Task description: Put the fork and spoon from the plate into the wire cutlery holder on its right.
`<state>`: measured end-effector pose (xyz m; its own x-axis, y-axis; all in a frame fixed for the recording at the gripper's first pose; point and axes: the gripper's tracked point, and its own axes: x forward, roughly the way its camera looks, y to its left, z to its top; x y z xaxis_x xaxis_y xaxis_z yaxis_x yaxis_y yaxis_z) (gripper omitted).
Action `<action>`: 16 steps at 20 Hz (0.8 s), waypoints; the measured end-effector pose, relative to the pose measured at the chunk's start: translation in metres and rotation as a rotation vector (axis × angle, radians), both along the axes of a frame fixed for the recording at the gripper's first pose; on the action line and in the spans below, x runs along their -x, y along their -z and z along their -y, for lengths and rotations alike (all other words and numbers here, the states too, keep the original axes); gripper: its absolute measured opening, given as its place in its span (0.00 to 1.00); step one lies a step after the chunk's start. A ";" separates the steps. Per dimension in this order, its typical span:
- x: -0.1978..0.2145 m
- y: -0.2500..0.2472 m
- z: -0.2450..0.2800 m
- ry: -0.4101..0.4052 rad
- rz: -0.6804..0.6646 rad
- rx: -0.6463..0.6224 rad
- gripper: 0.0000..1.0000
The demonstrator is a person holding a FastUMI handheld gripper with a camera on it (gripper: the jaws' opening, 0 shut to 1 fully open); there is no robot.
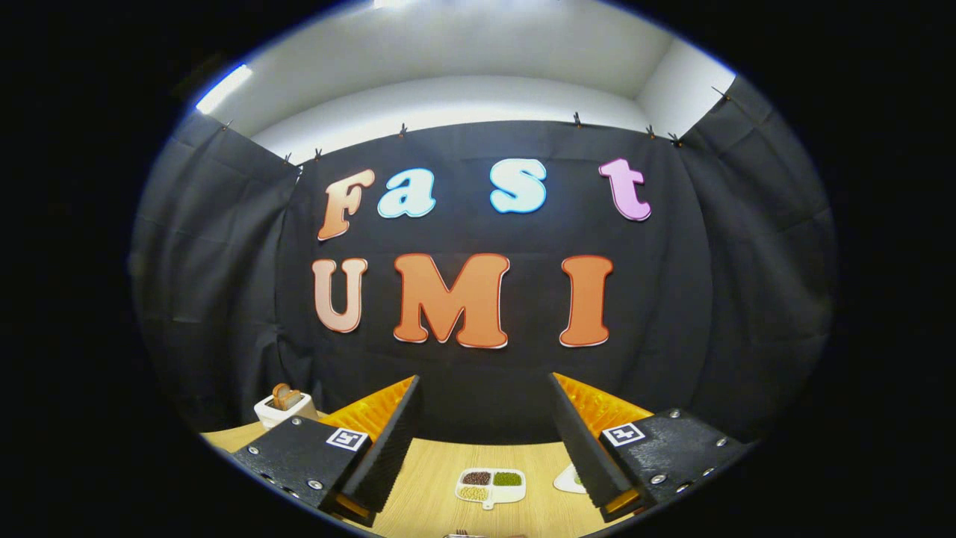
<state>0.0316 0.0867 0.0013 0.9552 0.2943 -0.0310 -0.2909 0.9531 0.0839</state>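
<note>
The tongs (485, 418) are held high above a light wooden table (426, 478), pointing toward the booth's black cloth wall (485, 373), and their two fingers (388, 441) stand wide apart with nothing between them — only bare air and the cloth beyond. Each finger carries a small square marker on its flat upper block.

Below the gap, between the fingers and a little nearer the right-hand one, a small white divided dish (491, 486) lies on the table. Its three compartments hold dark reddish-brown beans, green beans and pale yellowish ones.

Just beside the right-hand finger, partly hidden behind it, a pale flat thing (569, 480) with a spot of green rests on the table; too little of it shows to tell what it is.

Beyond the left-hand finger, near the back of the table by the cloth, stands a white square holder (282, 409) with brown slices, like bread, upright in it.

Right under the tongs, at the nearest part of the table, the tips of fork tines (461, 533) just peek into sight — beside them a dark sliver that I cannot identify. The fingers are well above the fork and touch nothing. I cannot tell from here where the spoon, the plate or the wire holder lie.
</note>
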 end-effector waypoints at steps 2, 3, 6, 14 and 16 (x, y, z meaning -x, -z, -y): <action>0.001 -0.009 0.001 0.007 0.042 -0.001 0.98; 0.002 -0.012 0.004 0.013 0.056 0.003 0.98; 0.000 -0.017 0.006 0.026 0.072 0.006 0.98; -0.003 -0.038 0.014 0.071 0.150 -0.003 0.98; -0.005 -0.040 0.014 0.075 0.153 -0.005 0.98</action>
